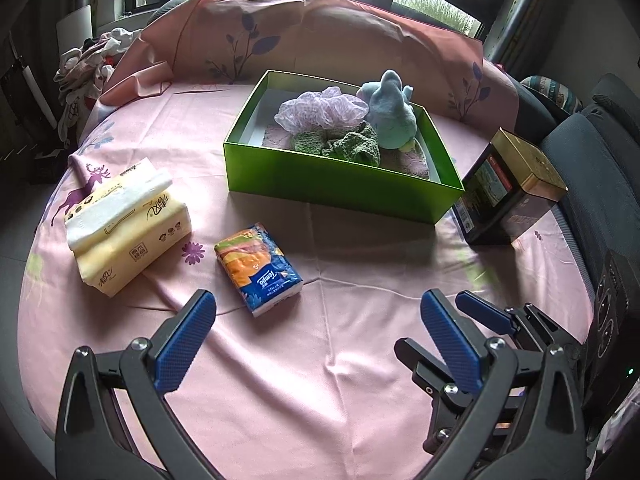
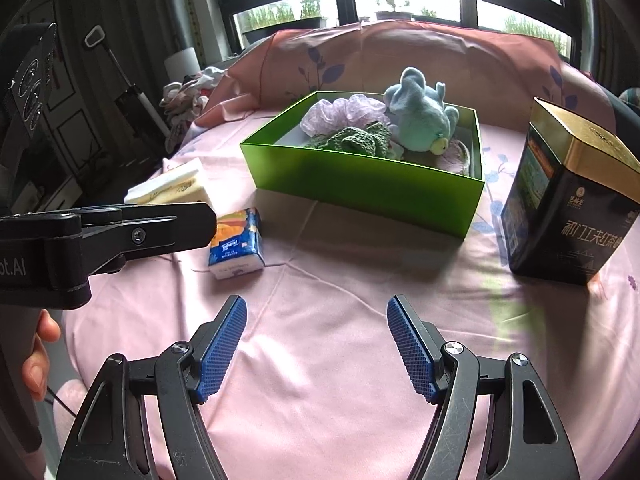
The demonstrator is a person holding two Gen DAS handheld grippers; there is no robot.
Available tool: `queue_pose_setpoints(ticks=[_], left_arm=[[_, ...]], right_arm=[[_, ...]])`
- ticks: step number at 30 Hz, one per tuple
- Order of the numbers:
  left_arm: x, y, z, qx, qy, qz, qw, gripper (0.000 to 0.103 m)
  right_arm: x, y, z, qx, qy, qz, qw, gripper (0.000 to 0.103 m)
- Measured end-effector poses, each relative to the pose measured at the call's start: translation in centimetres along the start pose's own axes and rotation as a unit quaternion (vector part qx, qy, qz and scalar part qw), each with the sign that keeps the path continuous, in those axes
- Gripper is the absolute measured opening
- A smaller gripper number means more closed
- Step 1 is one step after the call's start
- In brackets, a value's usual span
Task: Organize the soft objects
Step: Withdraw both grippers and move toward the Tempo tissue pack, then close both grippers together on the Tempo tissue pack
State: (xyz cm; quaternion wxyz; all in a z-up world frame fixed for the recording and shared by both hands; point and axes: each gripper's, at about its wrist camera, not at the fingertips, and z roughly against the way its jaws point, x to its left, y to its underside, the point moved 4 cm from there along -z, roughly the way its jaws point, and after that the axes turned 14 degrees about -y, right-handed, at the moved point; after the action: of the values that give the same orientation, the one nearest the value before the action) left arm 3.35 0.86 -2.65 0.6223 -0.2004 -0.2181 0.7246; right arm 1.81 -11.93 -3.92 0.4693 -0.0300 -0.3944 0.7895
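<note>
Hovering over a round desk (image 1: 360, 360) draped in pale pink printed cloth, both claws are spread with nothing between their blue textured pads — the left claw (image 1: 318, 308) just short of a small blue-and-orange pocket tissue pack (image 1: 258, 268), the right claw (image 2: 316, 312) over bare cloth a little nearer the middle. That tissue pack lies flat on the cloth, in front of the open bright-green cardboard box (image 1: 336, 184) and apart from it. Inside the box sit a lilac mesh bath pouf (image 1: 320, 110), a crumpled dark-green knitted cloth (image 1: 348, 144) and a light-blue plush toy (image 1: 394, 112) leaning at the right end, all on a pinkish towel lining the bottom. Left of the small pack rests a larger pale-yellow soft pack of tissues (image 1: 124, 232) with a white sheet pulled out on top. On the right edge of the desk stands a black-and-gold square tin (image 2: 568, 208), close to the green box's corner but not touching. Fingers (image 2: 40, 356) of the person's hand show beneath the left tool in the right view.
</note>
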Motion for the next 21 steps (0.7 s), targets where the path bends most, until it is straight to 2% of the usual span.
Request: queue_pose_setpoints(ticks=[3, 6, 8, 14, 21], left_arm=[[0.5, 0.0, -0.8, 0.009, 0.02, 0.012, 0.9997, 0.102], [2.0, -0.2, -1.4, 0.018, 0.056, 0.043, 0.9973, 0.102], [3.6, -0.3, -1.8, 0.022, 0.066, 0.067, 0.9953, 0.102], [7.8, 0.1, -2.6, 0.026, 0.061, 0.107, 0.992, 0.102], [9.6, 0.7, -3.9, 0.041, 0.063, 0.131, 0.9886, 0.102]], right_arm=[[0.3, -0.1, -0.9, 0.006, -0.007, 0.004, 1.0, 0.074], [0.7, -0.3, -1.9, 0.013, -0.017, 0.009, 1.0, 0.074], [1.1, -0.4, -2.7, 0.019, -0.025, 0.012, 0.999, 0.074], [2.3, -0.6, -5.8, 0.04, -0.051, 0.023, 0.998, 0.074], [3.8, -2.2, -9.7, 0.051, -0.074, 0.03, 0.996, 0.074]])
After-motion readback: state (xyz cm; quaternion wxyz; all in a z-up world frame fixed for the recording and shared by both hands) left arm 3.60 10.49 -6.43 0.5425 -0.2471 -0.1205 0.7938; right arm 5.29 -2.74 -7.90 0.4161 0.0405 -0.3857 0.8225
